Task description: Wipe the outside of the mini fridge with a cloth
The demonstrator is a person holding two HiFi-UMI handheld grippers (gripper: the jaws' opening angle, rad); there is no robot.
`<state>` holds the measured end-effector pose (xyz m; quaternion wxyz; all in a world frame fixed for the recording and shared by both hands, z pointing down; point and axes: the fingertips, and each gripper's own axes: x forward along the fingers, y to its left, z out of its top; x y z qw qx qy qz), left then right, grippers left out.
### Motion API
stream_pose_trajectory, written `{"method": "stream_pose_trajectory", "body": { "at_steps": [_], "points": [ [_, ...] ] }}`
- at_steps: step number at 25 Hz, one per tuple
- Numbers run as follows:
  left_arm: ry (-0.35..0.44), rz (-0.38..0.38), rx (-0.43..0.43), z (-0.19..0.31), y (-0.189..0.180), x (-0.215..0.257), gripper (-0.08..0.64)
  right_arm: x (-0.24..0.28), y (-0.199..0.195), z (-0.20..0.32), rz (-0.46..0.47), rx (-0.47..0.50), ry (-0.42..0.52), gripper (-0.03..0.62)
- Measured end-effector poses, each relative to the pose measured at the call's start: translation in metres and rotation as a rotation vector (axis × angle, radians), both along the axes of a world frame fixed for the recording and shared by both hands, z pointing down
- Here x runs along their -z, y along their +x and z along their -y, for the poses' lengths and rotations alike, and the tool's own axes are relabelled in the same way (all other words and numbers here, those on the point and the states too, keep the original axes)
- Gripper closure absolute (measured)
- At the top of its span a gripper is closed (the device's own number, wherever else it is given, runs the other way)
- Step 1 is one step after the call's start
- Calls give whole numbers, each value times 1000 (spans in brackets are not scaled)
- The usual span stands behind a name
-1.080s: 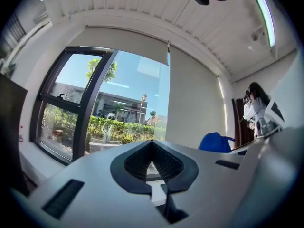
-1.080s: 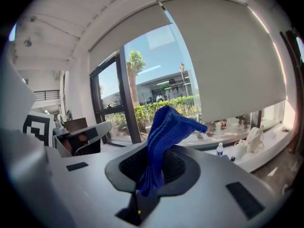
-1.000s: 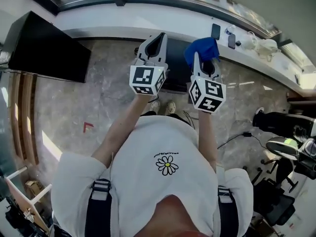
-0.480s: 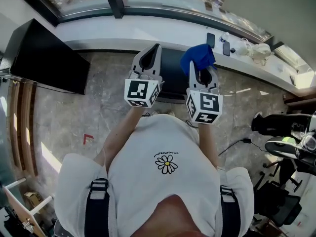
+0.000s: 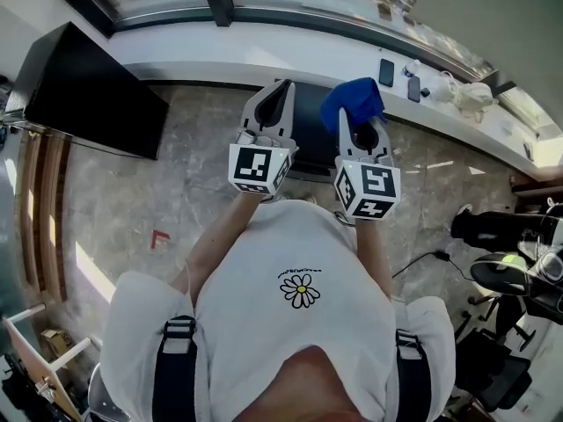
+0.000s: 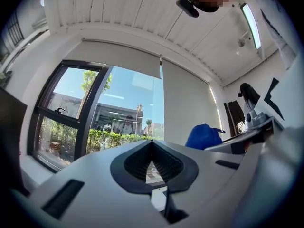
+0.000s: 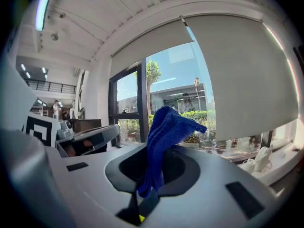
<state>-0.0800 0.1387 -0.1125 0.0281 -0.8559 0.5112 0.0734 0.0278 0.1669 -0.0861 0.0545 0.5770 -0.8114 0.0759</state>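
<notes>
Far left of the mini fridge [image 5: 313, 141], a large black cabinet [image 5: 88, 79] stands against the white window ledge [image 5: 220, 46]. I take the dark box backed against that ledge to be the fridge, seen from above. A small red mark [image 5: 157, 236] lies on the stone floor between the cabinet and the fridge.

The left gripper [image 5: 280, 95] is held up over the fridge's left edge. Its own view shows the jaws closed together with nothing between them, pointing at the window and not down at the fridge.

The right gripper [image 5: 359, 128] is over the fridge's right edge, clamped on a blue cloth [image 5: 352, 100]. The cloth is pinched low down, and a folded bunch stands free above the tips.

Wiping has not begun, because the cloth is in the air and well clear of any fridge surface. To do this step well, the right gripper should tip forward and down until the loose bunch lies flat on the top panel. It should then make overlapping strokes, keeping the hard tips off the casing. The empty left gripper could steady the fridge.

Right of the fridge, two dark phones [image 5: 388, 73] lie on the ledge.

Little writing can be read. The cubes carry only square marker patterns, and the line of print above the daisy [image 5: 300, 293] on the shirt is too small to make out.
</notes>
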Motion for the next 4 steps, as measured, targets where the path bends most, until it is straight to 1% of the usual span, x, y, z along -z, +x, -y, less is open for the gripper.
{"method": "stream_pose_trajectory", "body": {
  "at_steps": [2,4],
  "points": [
    [-7,1,0,-2,-1,-4,555,-3,-3,0,53,12,-18,522],
    [-15,1,0,-3,-3,-7,555,-6,-5,1,85,18,-31,522]
  ]
}}
